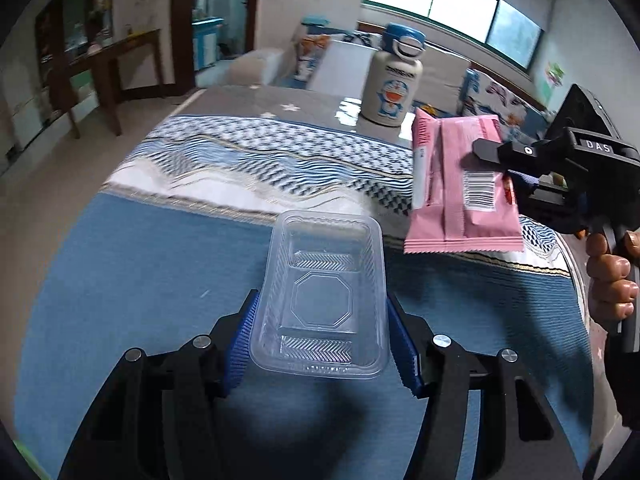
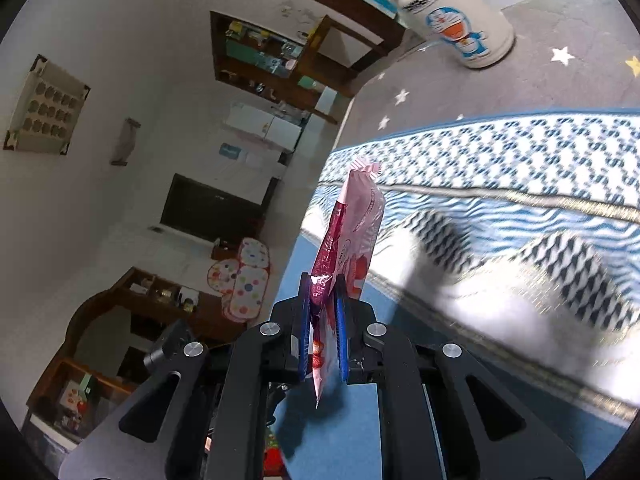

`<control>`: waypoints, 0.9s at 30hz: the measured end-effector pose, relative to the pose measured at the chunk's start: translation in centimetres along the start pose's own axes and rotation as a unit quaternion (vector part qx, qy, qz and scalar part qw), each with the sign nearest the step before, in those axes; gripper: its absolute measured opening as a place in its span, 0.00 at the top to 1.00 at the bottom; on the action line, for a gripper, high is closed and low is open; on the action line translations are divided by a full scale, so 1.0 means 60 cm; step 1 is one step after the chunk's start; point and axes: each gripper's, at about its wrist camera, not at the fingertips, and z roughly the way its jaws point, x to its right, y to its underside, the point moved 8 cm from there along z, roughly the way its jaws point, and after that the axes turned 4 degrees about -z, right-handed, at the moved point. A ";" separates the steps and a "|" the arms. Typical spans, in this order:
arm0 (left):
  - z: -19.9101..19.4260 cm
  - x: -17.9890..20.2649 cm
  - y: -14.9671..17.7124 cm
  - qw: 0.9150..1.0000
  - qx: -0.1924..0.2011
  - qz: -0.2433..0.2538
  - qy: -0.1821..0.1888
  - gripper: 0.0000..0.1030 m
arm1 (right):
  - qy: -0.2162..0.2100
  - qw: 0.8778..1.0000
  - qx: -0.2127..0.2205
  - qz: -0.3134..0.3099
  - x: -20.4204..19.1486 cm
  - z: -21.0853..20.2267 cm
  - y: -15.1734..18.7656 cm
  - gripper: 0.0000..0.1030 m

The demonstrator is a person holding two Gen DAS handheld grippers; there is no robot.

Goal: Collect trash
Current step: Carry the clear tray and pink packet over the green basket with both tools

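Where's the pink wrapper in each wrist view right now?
Left wrist view: pink wrapper at right of centre, held above the tablecloth by the right gripper.
Right wrist view: same wrapper at centre, edge-on, pinched between the blue fingers.
Shared landmark: the white cartoon bottle standing on the table.

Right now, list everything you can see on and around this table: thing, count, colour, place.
Clear plastic tray: one, transparent, between the left gripper's blue fingers.
Pink snack wrapper: one, pink with a barcode, clamped in the right gripper, held above the table.
White cartoon-print bottle with blue lid: one, upright at the table's far side.
Patterned tablecloth: one, blue, white and grey with stars, covering the table.
Dark wooden side table: one, brown, by the far wall.
Left gripper: black, closed on the tray.
Right gripper: black, shut on the wrapper.
Hand: one, holding the right gripper's handle.
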 end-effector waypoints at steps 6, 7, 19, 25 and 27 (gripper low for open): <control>-0.082 -0.041 0.040 0.998 0.028 -0.039 -0.030 0.44 | -0.014 0.999 -0.025 -0.023 -0.060 0.031 0.037 0.89; -0.098 -0.049 0.047 0.998 0.032 -0.047 -0.034 0.44 | -0.018 0.999 -0.031 -0.030 -0.075 0.039 0.048 0.89; -0.263 -0.148 0.150 0.983 0.080 -0.114 -0.120 0.44 | -0.057 0.989 -0.096 -0.093 -0.223 0.135 0.152 0.89; -0.336 -0.206 0.211 0.971 0.095 -0.148 -0.164 0.44 | -0.052 0.978 -0.120 -0.160 -0.288 0.170 0.214 0.89; -0.358 -0.226 0.233 0.966 0.099 -0.160 -0.179 0.44 | -0.051 0.974 -0.126 -0.181 -0.308 0.183 0.237 0.89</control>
